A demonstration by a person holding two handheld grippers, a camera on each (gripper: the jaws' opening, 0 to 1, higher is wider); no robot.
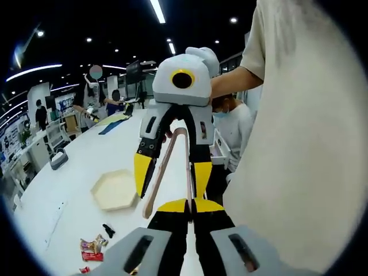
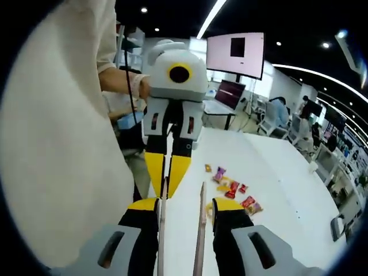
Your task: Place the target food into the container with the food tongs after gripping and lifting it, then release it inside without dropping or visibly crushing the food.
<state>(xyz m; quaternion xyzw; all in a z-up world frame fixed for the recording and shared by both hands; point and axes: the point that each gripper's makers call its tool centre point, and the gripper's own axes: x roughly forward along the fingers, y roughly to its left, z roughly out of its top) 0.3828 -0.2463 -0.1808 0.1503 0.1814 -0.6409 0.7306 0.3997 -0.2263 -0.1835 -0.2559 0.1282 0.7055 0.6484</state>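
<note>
Rose-coloured food tongs [image 1: 167, 158] hang in the air between my two grippers, above a white table [image 1: 86, 167]. My right gripper [image 2: 185, 202] has its jaws outside both tong arms [image 2: 201, 230] and holds them, with the hinge end near its body. My left gripper [image 1: 190, 206] faces it and is shut on the tip of one tong arm. In the left gripper view the right gripper [image 1: 171, 194] comes down from above. A beige hexagonal container [image 1: 115, 190] sits empty on the table. Wrapped snacks [image 2: 230, 187] lie scattered on the table, and some snacks [image 1: 92, 247] lie near the container.
A person in a cream shirt [image 1: 299, 144] stands close beside the table edge. A small black object [image 1: 108, 230] lies beside the snacks. A grey device [image 1: 57, 160] rests farther along the table. Other people and desks are in the background.
</note>
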